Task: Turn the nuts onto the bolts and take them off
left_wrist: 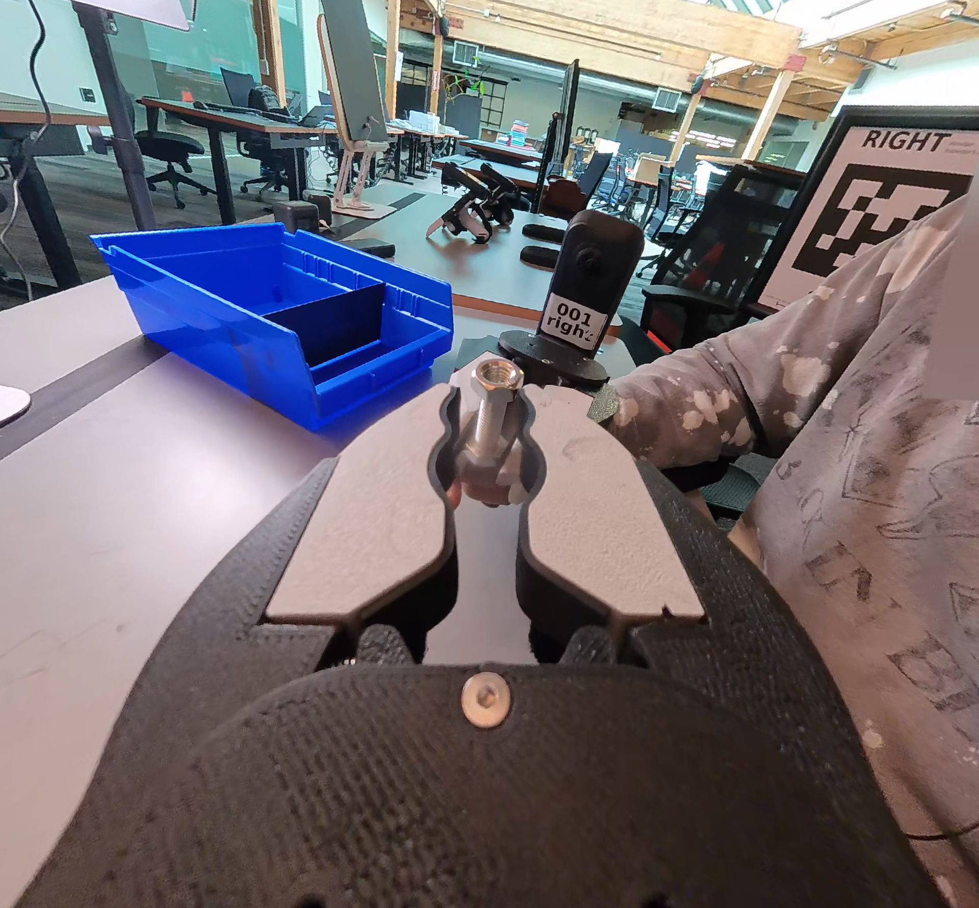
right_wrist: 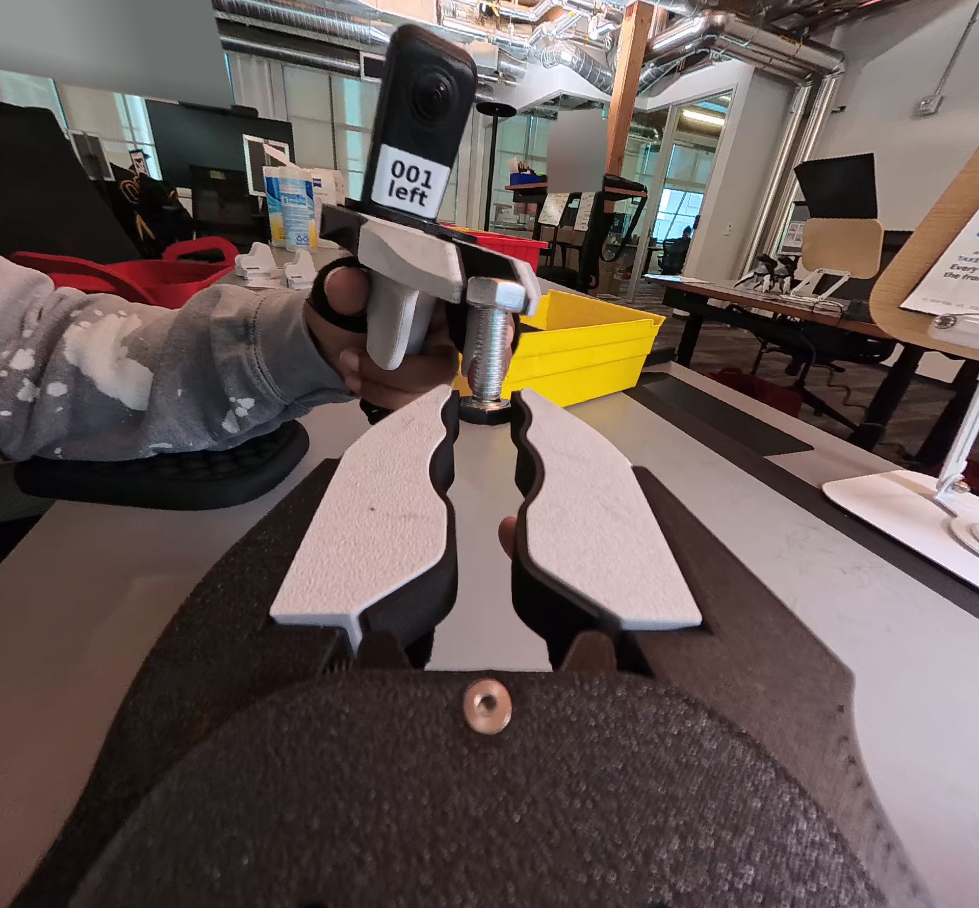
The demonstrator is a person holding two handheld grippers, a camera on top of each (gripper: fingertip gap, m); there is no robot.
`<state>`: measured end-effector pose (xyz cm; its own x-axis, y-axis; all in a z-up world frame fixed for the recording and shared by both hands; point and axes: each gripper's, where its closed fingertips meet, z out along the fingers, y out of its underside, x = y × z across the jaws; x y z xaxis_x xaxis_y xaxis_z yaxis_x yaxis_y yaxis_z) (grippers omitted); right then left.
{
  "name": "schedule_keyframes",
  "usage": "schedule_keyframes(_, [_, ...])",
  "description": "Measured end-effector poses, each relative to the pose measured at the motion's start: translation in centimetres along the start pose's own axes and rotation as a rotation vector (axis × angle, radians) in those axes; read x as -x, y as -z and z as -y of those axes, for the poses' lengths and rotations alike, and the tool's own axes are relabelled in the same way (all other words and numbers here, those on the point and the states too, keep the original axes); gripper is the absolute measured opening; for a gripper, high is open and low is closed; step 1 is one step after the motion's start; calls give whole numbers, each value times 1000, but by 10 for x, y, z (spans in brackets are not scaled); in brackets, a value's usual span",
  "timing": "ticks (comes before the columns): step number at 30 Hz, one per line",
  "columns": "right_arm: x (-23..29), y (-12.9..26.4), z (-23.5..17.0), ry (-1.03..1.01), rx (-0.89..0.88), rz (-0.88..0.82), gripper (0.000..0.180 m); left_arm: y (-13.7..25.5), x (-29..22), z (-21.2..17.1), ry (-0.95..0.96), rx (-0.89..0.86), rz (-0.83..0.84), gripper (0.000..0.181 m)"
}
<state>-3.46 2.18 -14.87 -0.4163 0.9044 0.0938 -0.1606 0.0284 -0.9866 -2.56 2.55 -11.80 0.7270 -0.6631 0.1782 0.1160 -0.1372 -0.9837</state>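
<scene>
Nut (right_wrist: 484,412) and bolt (right_wrist: 490,347) meet above the grey tabletop (right_wrist: 662,485), between my two claws. In the right wrist view the bolt stands almost upright, with its hex head on top and the nut at the very bottom of the threaded shaft. My left claw (right_wrist: 498,294) is clamped on the head from above. My right claw (right_wrist: 486,406) comes in level from the front, its narrow jaws closed on the nut, one tip on each side. The bolt's long axis therefore crosses my right claw at about a right angle. I judge that any turn must run around that axis, and the nut, riding at the tip of the thread, looks about to start on or come free.

From the left wrist view, the bolt (left_wrist: 484,427) points away along my left claw (left_wrist: 490,406), with the nut (left_wrist: 495,379) at its far end. My right forearm rests low to the right. A blue bin (left_wrist: 238,310) sits well to the left and a yellow bin (right_wrist: 583,353) stands behind the bolt.
</scene>
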Motion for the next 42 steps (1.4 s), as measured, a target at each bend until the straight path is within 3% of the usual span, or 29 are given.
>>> schedule_keyframes(11, [4,-1,4,-2,-12,13,18,4,-7,7,26,-46,-48,23])
schedule_keyframes(21, [3,4,17,-51,-78,34,18,9,7,7,16,-54,30,18])
schedule_keyframes(28, [6,1,12,-60,-57,42,18,0,-7,1,18,-22,-34,21])
schedule_keyframes(42, [6,-5,-6,-80,62,24,18,-7,-3,-9,-50,46,37,18])
